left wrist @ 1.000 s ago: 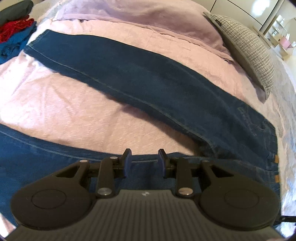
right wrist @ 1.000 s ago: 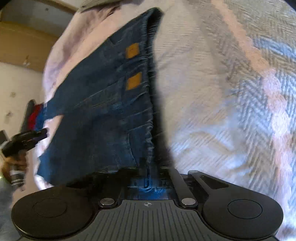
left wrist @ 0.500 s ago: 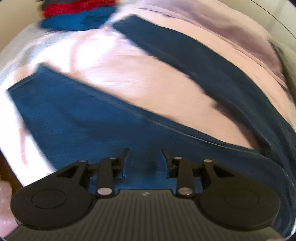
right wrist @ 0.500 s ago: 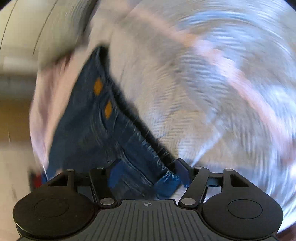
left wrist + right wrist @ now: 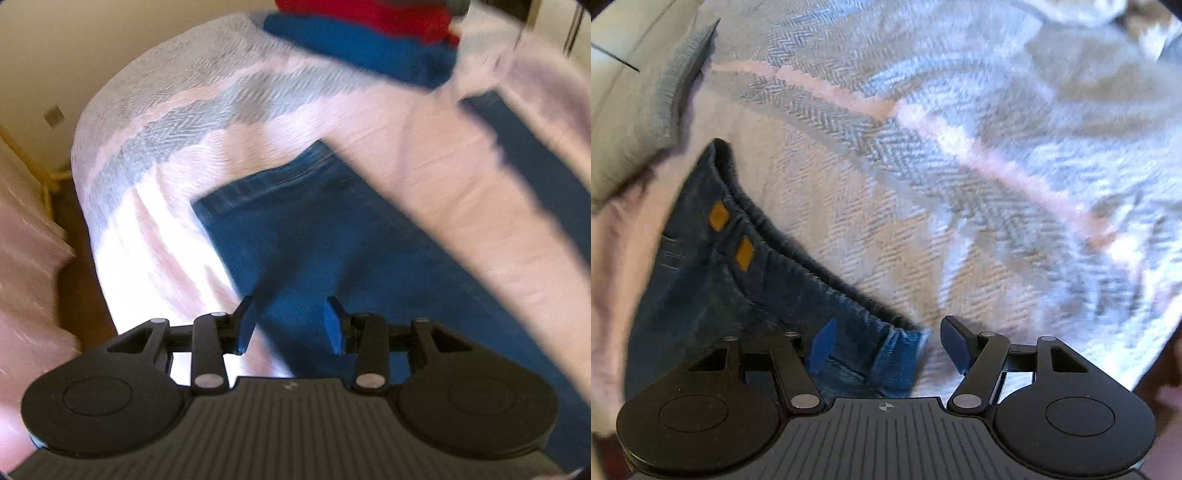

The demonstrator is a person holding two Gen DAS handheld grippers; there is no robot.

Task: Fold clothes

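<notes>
Two claws agape, left claw (image 5: 289,325) over jeans (image 5: 332,236) leg, right claw (image 5: 888,345) seemingly straddling waistband.

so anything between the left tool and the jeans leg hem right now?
Nothing visible. The left tool is open, its fingers over the near jeans leg. Only flat denim runs on to the hem, with bare bedspread beside it. The red and blue clothes pile sits well beyond the hem.

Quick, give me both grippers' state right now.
Left gripper: open, holding nothing, over a leg of the jeans.
Right gripper: open, holding nothing, jaws straddling the jeans' waistband.
</notes>
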